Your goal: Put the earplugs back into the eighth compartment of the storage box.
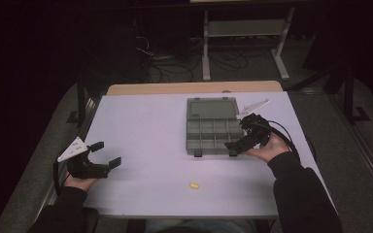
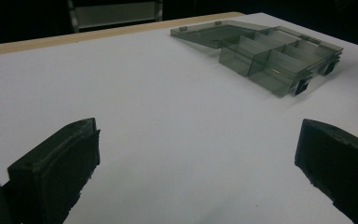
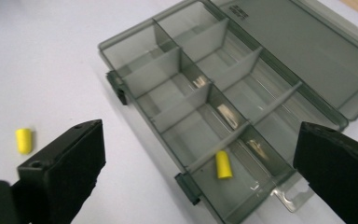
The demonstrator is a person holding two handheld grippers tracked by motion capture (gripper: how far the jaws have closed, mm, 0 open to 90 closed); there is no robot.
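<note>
1. The left tongs rest near the desk's left edge, jaws wide apart on nothing.
2. One yellow plug lies loose near the front edge, bare desk around it.
3. The grey compartment box sits right of centre, lid flat behind; a second yellow plug lies in what seems a corner compartment.
4. The right tongs hang at the box's right edge, gaping, empty.
</note>
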